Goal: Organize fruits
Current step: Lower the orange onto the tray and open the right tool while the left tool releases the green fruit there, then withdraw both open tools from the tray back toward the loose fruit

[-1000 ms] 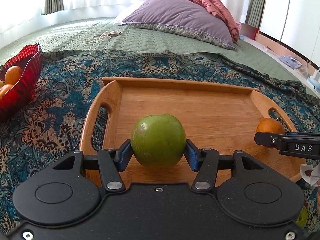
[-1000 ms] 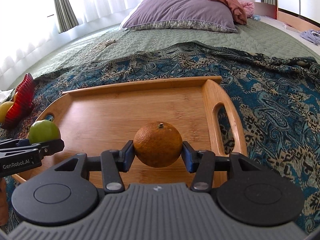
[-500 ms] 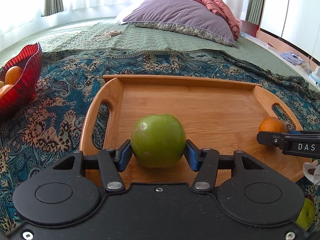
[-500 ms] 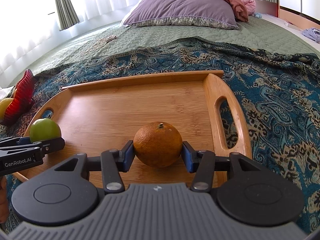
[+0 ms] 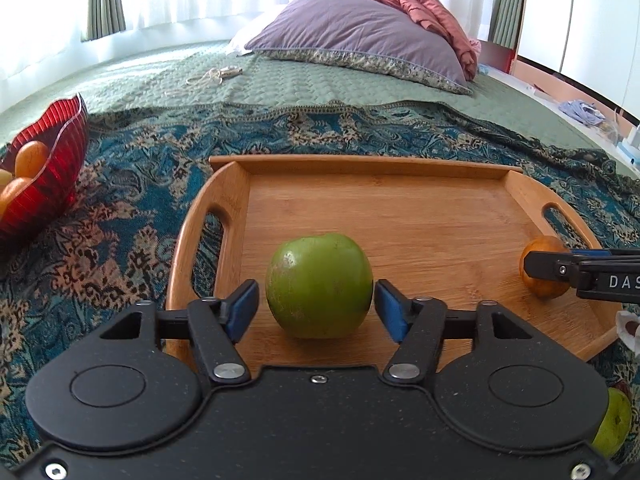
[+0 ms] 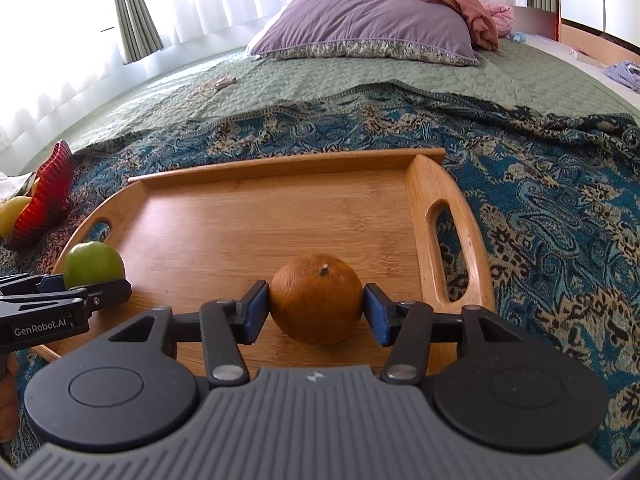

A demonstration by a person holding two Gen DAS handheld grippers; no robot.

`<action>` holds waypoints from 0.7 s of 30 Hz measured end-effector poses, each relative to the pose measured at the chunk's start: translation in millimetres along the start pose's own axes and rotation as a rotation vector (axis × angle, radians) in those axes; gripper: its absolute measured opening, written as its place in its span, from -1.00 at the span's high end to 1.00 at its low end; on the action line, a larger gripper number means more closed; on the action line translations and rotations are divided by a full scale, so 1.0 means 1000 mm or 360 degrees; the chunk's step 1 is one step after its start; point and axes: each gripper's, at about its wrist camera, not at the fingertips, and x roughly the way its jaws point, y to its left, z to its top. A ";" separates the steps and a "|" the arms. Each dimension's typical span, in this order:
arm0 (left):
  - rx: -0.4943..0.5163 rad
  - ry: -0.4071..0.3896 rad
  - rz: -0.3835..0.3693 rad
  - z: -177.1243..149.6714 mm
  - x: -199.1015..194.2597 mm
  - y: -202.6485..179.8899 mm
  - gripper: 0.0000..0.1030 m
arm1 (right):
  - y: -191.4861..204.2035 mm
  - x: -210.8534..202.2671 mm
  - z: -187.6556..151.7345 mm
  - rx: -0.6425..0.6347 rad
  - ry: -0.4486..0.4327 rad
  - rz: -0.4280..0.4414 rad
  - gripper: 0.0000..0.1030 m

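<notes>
Your left gripper (image 5: 318, 306) has let go: both blue fingers (image 5: 244, 310) stand slightly off the green apple (image 5: 319, 286), thin gap visible each side, so the fingers are released around it, not clamping. The apple sits on the wooden tray (image 5: 400, 216) floor, near-left part, close to the left handle slot. Your right gripper (image 6: 316, 312) looks much the same: fingers (image 6: 376, 314) bracket the orange (image 6: 317, 298), pads right at its skin, a sliver of gap on the right pad, left pad touching or nearly so; read it as released, with the orange resting stem-up on the tray (image 6: 280, 216) floor, near-right part, just inside the right handle slot. In the left wrist view the orange (image 5: 542, 266) shows at the tray's right end with the right gripper's finger in front of it; in the right wrist view the apple (image 6: 93, 264) shows at the tray's left end behind the left gripper's finger. Tray lies on a blue paisley throw (image 5: 120, 240) spread over the bed's green quilt (image 5: 160, 80). Red glass bowl (image 5: 44, 176) sits on the throw, well left of the tray, with oranges and a yellowish fruit inside. A second green fruit (image 5: 614, 426) peeks out at the lower right edge of the left wrist view, off the tray. Purple pillow (image 5: 356, 44) and pink blanket at the head of the bed.
</notes>
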 end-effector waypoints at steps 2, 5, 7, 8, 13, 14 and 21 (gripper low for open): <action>0.0015 -0.0014 -0.0002 0.000 -0.004 -0.001 -0.38 | 0.000 -0.004 0.001 -0.0012 -0.0020 0.0010 -0.36; 0.0017 -0.0026 -0.0001 0.000 -0.011 0.000 -0.54 | 0.001 -0.010 0.000 -0.0007 -0.0039 0.0009 -0.43; 0.0017 -0.0037 -0.0003 -0.001 -0.015 0.000 -0.61 | 0.000 -0.013 -0.001 0.0000 -0.0049 0.0012 -0.48; 0.0016 -0.0041 -0.0004 -0.002 -0.018 0.001 -0.66 | -0.001 -0.015 -0.002 0.0001 -0.0053 0.0011 -0.50; 0.0022 -0.0059 -0.0016 -0.007 -0.031 0.001 -0.75 | 0.001 -0.028 -0.012 -0.0046 -0.0105 0.0007 -0.68; 0.0029 -0.0067 -0.0018 -0.009 -0.033 0.001 -0.78 | 0.002 -0.031 -0.014 -0.0061 -0.0115 0.0004 -0.70; 0.0109 -0.0098 -0.0017 -0.023 -0.048 -0.007 -0.83 | 0.001 -0.048 -0.027 -0.0099 -0.0161 0.0005 -0.78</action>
